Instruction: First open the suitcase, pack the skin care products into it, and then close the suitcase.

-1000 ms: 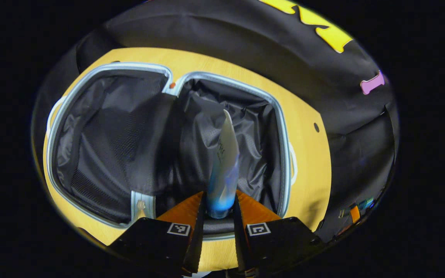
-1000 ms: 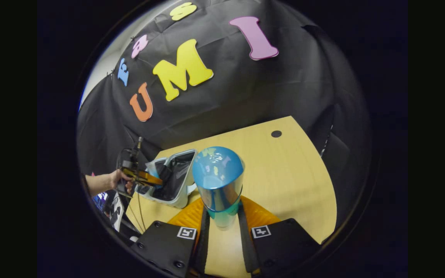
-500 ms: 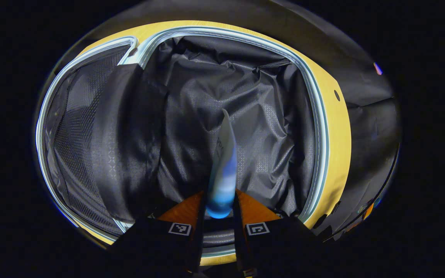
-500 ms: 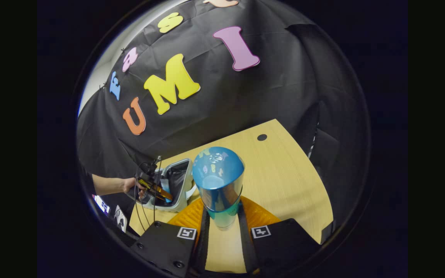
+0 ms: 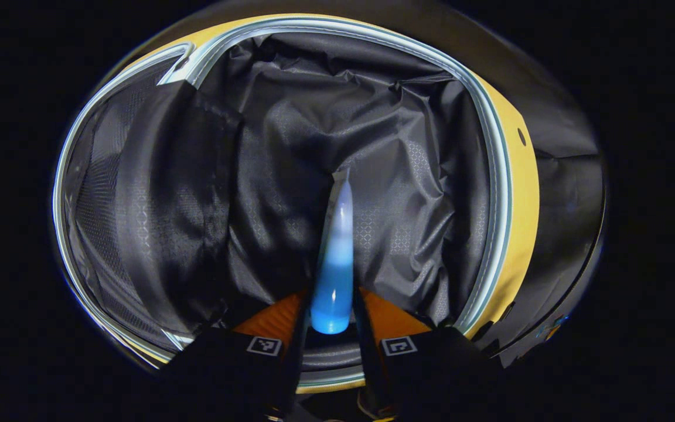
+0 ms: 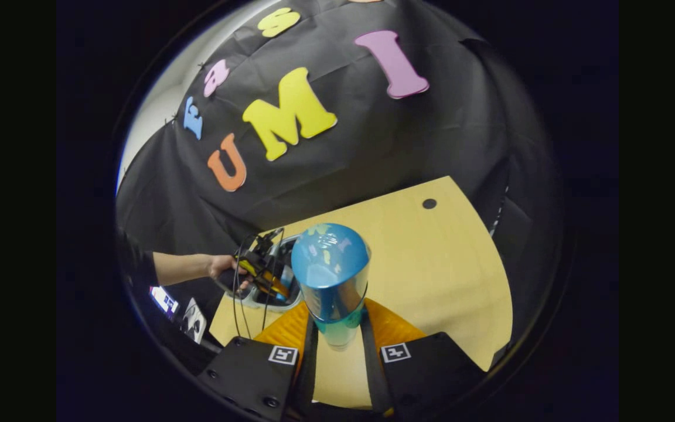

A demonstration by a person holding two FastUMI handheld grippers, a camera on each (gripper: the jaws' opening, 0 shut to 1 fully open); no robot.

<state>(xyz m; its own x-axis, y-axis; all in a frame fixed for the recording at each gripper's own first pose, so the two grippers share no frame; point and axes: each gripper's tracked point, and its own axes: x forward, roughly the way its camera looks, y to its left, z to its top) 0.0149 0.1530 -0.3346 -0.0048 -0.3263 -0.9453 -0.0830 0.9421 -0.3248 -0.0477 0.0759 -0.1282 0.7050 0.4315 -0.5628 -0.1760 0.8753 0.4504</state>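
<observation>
The left claw [image 5: 333,319] is gripping a blue-and-white tube [image 5: 337,258] between both fingers, holding it over the open suitcase's [image 5: 493,152] black lining. The right claw [image 6: 337,346] is clamping a blue-capped bottle [image 6: 330,275] above the wooden counter [image 6: 443,264], well apart from the suitcase.

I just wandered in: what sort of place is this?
Probably a recording booth for handling demos: a wooden table against a black cloth wall, an open suitcase, and a person's hand working a handheld gripper.

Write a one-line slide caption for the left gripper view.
Left gripper holds a blue-and-white tube over the open suitcase's dark lining.
</observation>
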